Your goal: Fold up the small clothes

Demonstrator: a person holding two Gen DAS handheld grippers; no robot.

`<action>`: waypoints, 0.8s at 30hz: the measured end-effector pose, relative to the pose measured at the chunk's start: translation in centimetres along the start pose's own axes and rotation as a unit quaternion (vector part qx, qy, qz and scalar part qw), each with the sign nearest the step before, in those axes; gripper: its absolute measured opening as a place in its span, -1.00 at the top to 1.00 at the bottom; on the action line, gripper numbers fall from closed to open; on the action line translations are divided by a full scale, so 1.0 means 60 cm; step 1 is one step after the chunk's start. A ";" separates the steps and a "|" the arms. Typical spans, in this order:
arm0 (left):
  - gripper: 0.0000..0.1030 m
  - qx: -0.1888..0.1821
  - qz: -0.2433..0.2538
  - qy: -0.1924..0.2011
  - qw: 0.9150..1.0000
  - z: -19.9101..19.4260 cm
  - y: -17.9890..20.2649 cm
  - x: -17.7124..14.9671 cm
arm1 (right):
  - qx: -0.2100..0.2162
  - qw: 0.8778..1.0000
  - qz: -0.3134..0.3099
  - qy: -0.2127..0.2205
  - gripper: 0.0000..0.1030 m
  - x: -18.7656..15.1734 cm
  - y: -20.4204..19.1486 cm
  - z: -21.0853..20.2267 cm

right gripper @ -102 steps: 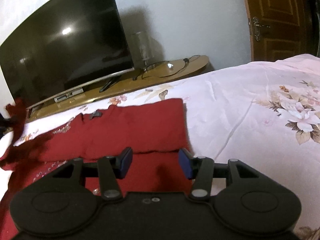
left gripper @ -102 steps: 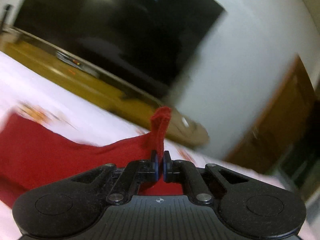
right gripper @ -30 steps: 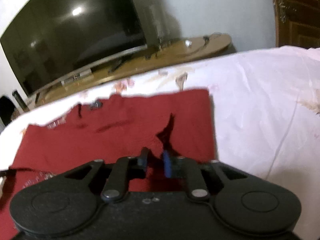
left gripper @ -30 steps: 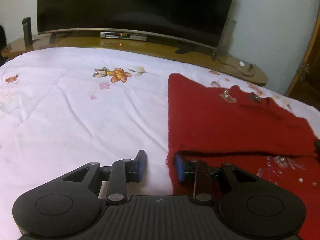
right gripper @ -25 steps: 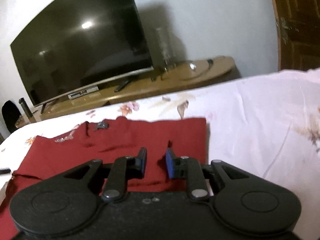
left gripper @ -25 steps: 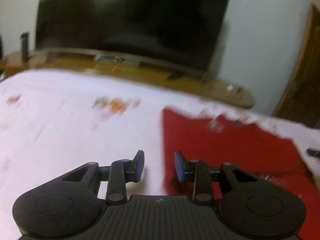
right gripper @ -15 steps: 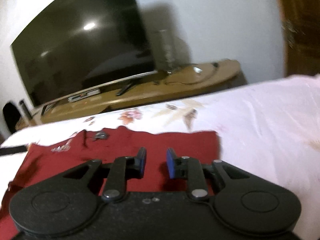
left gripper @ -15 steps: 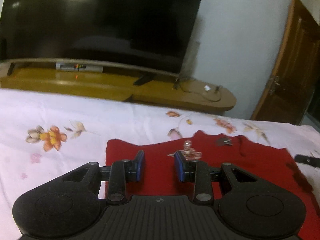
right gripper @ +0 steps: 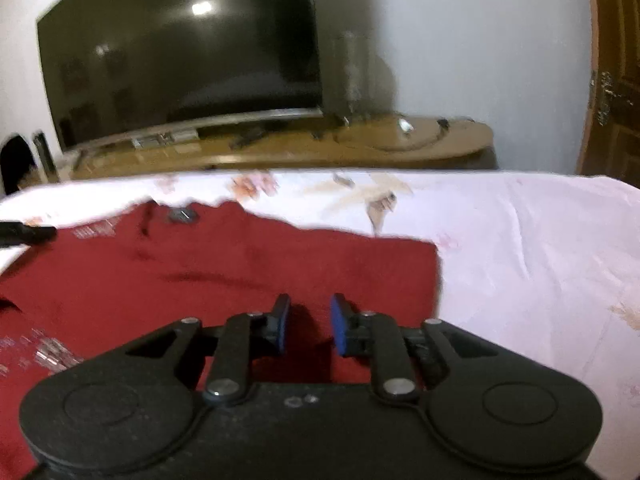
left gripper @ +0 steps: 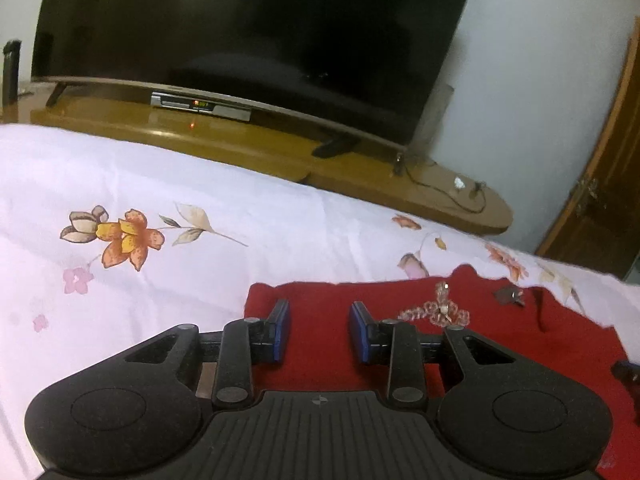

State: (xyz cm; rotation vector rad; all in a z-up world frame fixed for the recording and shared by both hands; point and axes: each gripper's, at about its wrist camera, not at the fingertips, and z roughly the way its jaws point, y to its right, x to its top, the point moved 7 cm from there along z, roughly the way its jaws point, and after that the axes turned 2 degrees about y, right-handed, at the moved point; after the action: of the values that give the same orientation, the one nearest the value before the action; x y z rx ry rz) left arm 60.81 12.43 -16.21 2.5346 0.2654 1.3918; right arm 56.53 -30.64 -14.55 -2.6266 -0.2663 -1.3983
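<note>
A dark red garment (left gripper: 500, 332) with sparkly beading (left gripper: 436, 312) lies flat on the floral white bed sheet (left gripper: 160, 280). My left gripper (left gripper: 319, 332) is open and empty, its blue pads over the garment's left part near its far left corner. In the right wrist view the same garment (right gripper: 200, 272) spreads left of centre, and my right gripper (right gripper: 307, 324) is open and empty over its right part, near the right edge. The tip of the left gripper (right gripper: 24, 233) shows at the far left of that view.
A large dark television (left gripper: 240, 40) stands on a low wooden stand (left gripper: 400, 176) beyond the bed's far edge. A set-top box (left gripper: 200, 104) sits under the screen. A wooden door (right gripper: 612, 80) is at the right. Bare floral sheet (right gripper: 540, 248) lies to the right of the garment.
Both grippers let go of the garment and opened. They have moved over the flat garment, the left toward its left side, the right toward its right side.
</note>
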 end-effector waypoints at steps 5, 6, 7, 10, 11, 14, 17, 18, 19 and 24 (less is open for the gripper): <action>0.35 0.015 0.043 0.006 0.999 -0.037 0.016 0.002 | 0.005 1.000 0.021 -0.001 0.55 0.005 0.010 -0.007; 0.35 0.013 0.060 0.016 0.998 -0.059 0.026 0.000 | 0.001 1.000 0.026 0.001 0.51 0.008 0.013 -0.017; 0.34 0.004 0.073 0.023 0.997 -0.078 0.035 -0.004 | 0.002 0.999 0.033 0.010 0.46 0.010 0.018 -0.030; 0.02 -0.005 0.099 0.021 0.995 -0.108 0.053 -0.030 | 0.014 0.997 0.072 0.018 0.40 0.005 0.032 -0.062; -0.04 -0.004 0.102 0.011 0.995 -0.107 0.053 -0.043 | 0.019 0.996 0.083 0.014 0.40 0.001 0.033 -0.066; -0.04 0.008 0.091 -0.012 0.996 -0.094 0.042 -0.065 | 0.053 0.990 0.126 -0.013 0.39 -0.017 0.029 -0.059; -0.04 0.016 0.078 -0.021 0.997 -0.093 0.037 -0.054 | 0.072 0.988 0.137 -0.026 0.70 -0.027 0.015 -0.049; -0.04 0.019 0.082 -0.024 0.996 -0.092 0.037 -0.055 | 0.065 0.990 0.125 -0.021 0.78 -0.026 0.011 -0.051; -0.04 0.020 0.087 -0.024 0.996 -0.091 0.039 -0.059 | 0.067 0.989 0.128 -0.014 0.80 -0.023 0.009 -0.056; -0.04 0.019 0.089 -0.024 0.996 -0.089 0.041 -0.066 | 0.066 0.988 0.143 0.009 0.81 -0.020 0.010 -0.088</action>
State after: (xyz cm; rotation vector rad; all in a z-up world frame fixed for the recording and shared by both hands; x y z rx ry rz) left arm 54.29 9.66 -15.89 2.6743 0.0587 1.3964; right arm 51.74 -32.46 -12.63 -2.4276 0.0195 -1.2613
